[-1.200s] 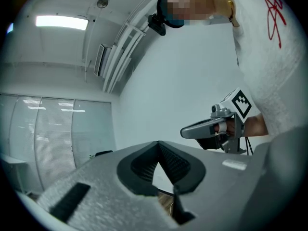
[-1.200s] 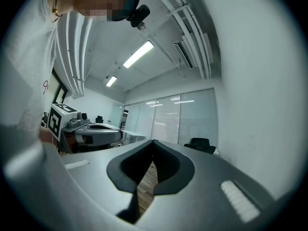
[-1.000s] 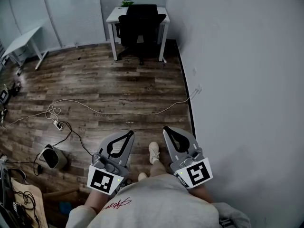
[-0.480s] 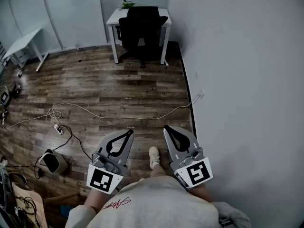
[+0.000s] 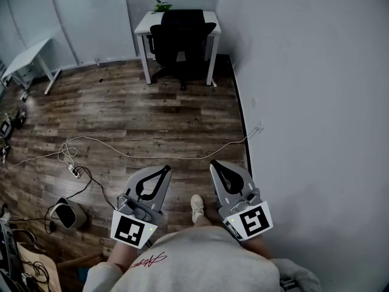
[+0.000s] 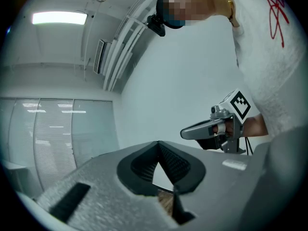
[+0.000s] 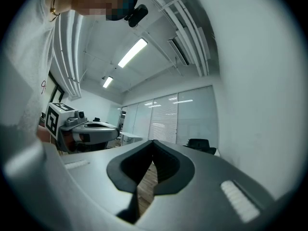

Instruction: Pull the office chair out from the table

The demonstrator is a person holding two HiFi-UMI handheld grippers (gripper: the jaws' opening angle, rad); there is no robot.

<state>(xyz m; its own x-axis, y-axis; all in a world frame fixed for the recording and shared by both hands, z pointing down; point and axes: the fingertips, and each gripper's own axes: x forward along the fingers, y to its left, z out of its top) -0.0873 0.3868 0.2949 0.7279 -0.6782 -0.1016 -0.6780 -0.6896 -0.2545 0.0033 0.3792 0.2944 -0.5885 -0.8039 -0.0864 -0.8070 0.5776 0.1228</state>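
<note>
In the head view a black office chair (image 5: 182,38) stands tucked under a small white table (image 5: 143,22) at the far end of the room, against the right wall. Both grippers are held close to my body, well short of it. My left gripper (image 5: 165,170) is shut with nothing between its jaws, and my right gripper (image 5: 214,165) beside it is shut and empty too. The right gripper view shows the chair (image 7: 202,145) small in the distance past its shut jaws. The left gripper view looks at wall and blinds.
A white cable (image 5: 152,151) crosses the wooden floor ahead of my feet, joined to a power strip (image 5: 74,171). A small grey device (image 5: 64,213) sits low left. Another white table (image 5: 27,56) stands at the far left. A white wall (image 5: 316,102) runs along the right.
I have walked forward: the cable and power strip have slid nearer to my feet in the head view. Both grippers stay shut and level in front of me.
</note>
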